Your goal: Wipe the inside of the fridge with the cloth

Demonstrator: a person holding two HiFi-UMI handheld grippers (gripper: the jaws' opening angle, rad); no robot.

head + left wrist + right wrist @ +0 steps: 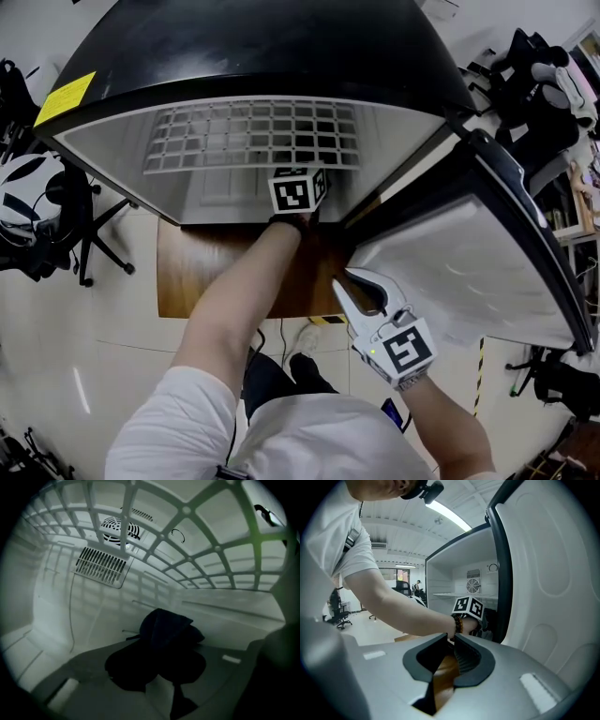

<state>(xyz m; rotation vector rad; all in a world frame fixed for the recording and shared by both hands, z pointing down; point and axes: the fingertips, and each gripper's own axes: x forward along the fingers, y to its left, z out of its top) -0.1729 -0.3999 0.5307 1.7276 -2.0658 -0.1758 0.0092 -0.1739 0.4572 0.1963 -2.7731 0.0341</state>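
The yellow sticker (66, 97) on the fridge (281, 56) is illegible.

Office-like lab — swivel chair (342, 612), ceiling strip light (447, 515).

Left gripper (157, 656): jaws only dark silhouettes; in the head view they are hidden under the fridge (262, 37) top and only the cube (298, 190) shows.
Cloth (166, 625): lower part lost in that darkness.
Door (553, 573): cut off at the right edge, right gripper view.
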